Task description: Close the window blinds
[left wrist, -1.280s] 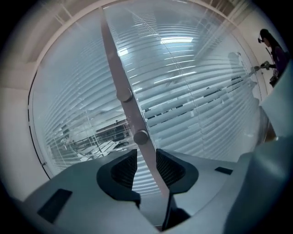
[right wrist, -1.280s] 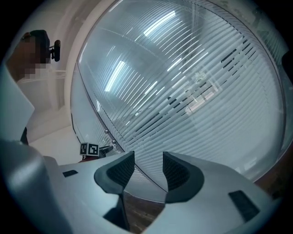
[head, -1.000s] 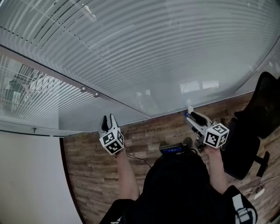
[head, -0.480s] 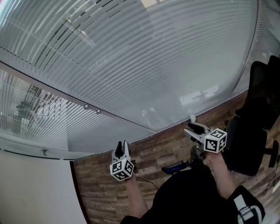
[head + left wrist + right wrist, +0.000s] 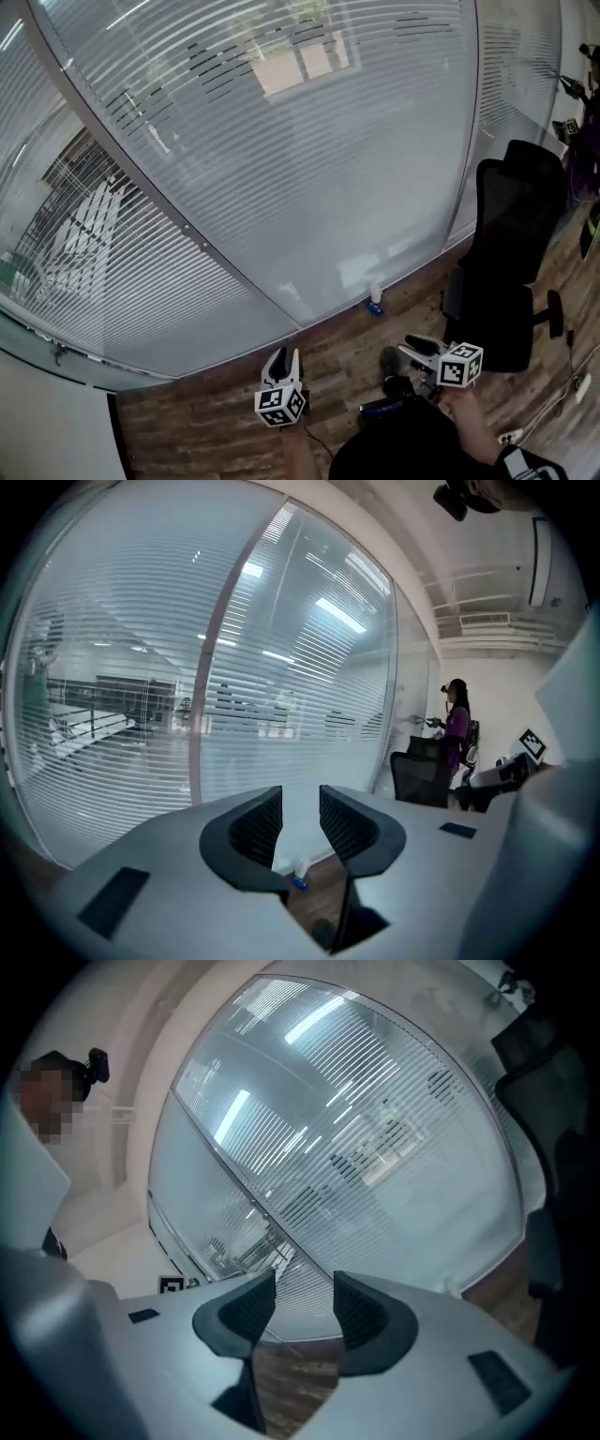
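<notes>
White slatted window blinds (image 5: pixel 281 141) cover a tall glass wall split by a slanted frame post (image 5: pixel 141 178); their slats stand partly apart, so the outside shows through. My left gripper (image 5: pixel 281 359) hangs low in the head view, short of the glass, open with nothing between its fingers. To its right my right gripper (image 5: pixel 412 349) is open and empty too. The left gripper view looks at the blinds (image 5: pixel 141 696) past that gripper (image 5: pixel 300 803). The right gripper view shows the blinds (image 5: pixel 375 1147) beyond the right gripper (image 5: pixel 305 1290).
A black office chair (image 5: pixel 502 272) stands on the wood floor (image 5: pixel 216 441) at the right, close to the glass. A small blue and white item (image 5: pixel 375 302) lies at the foot of the window. A person (image 5: pixel 455 714) stands further off along the wall.
The head view has swung up and right along the window. Both grippers now sit lower in the frame, and the chair shows in full. Both stay open.
</notes>
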